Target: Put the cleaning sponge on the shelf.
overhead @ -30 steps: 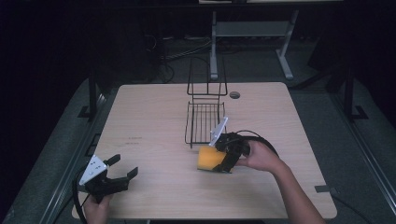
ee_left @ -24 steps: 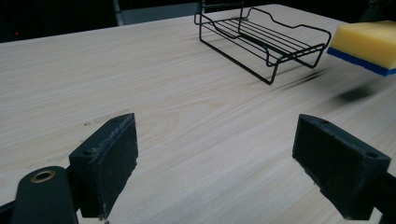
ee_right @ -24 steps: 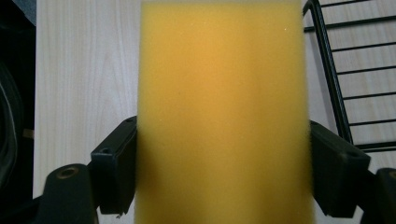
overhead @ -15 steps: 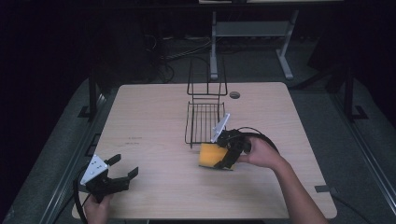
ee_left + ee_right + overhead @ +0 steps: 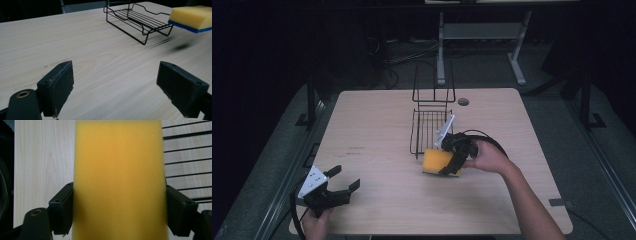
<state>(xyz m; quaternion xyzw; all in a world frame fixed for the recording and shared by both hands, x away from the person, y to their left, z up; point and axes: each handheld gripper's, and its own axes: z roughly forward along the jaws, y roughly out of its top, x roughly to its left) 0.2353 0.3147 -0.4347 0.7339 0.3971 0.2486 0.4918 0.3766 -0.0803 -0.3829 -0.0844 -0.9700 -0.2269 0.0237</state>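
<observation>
A yellow sponge [image 5: 437, 161] with a blue underside [image 5: 192, 15] hangs a little above the table, just in front of the black wire rack [image 5: 428, 127]. My right gripper [image 5: 452, 162] is shut on the sponge [image 5: 119, 182], its jaws pressing both long sides. The rack [image 5: 136, 21] stands near the table's middle with a tall wire back. My left gripper [image 5: 344, 181] rests open at the table's front left corner, its pads [image 5: 58, 87] wide apart with bare wood between them.
The light wooden table [image 5: 377, 125] has a round cable hole [image 5: 463, 101] at the back. A black cable [image 5: 489, 142] loops from the right gripper. Metal stand legs [image 5: 517, 65] and dark floor lie beyond the far edge.
My right gripper has carried the sponge slightly forward and up toward the rack's front edge. The left gripper has stayed where it was.
</observation>
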